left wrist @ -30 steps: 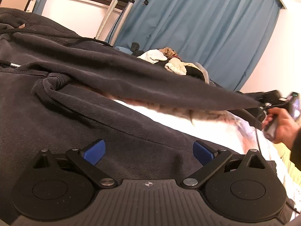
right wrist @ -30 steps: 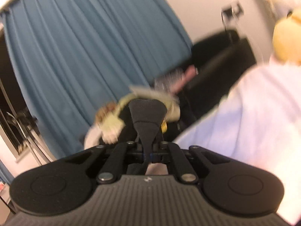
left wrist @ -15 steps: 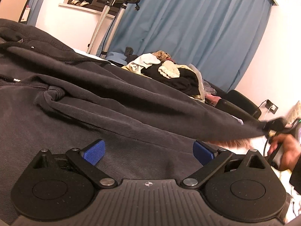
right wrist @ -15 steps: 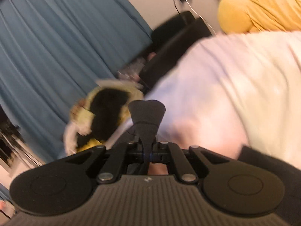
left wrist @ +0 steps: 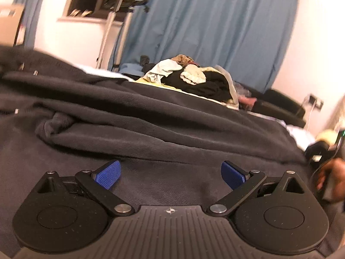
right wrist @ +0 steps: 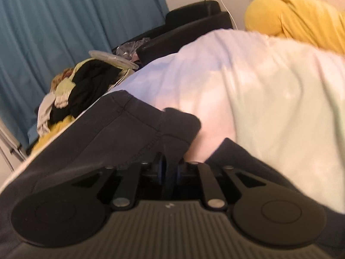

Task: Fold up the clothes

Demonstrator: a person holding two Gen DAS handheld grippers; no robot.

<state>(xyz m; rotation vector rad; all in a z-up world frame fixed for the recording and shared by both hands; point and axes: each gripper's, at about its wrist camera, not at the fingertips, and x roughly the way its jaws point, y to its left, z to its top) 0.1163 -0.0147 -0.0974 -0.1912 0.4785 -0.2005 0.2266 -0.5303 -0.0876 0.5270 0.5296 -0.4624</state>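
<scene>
Left wrist view: dark sweatshirt [left wrist: 151,116] spread wide across the bed [right wrist: 269,90], filling the foreground in long ridges, one sleeve-like fold bunched to the left of centre. Left gripper [left wrist: 170,173] low over that cloth with jaws wide apart, blue pads [left wrist: 107,173] bare and holding nothing, probably poised to pin or pick a fresh edge. Right gripper [right wrist: 168,169], seen from its own camera, clamped tight on a stitched corner of the same sweatshirt, fabric pinched between the closed jaws and draped back over the housing; likely gripped there so the corner can be carried across the body for a fold. Right hand [left wrist: 332,179] visible at the far right edge of the sweatshirt, blurred. Beyond the sweatshirt, a heap of unfolded clothes [left wrist: 194,79] waiting at the far end of the bed, a yellow plush [right wrist: 297,17] beside the pale sheet, blue curtain [left wrist: 215,21] behind the heap. Fold judged at an early stage, garment not yet doubled over.
</scene>
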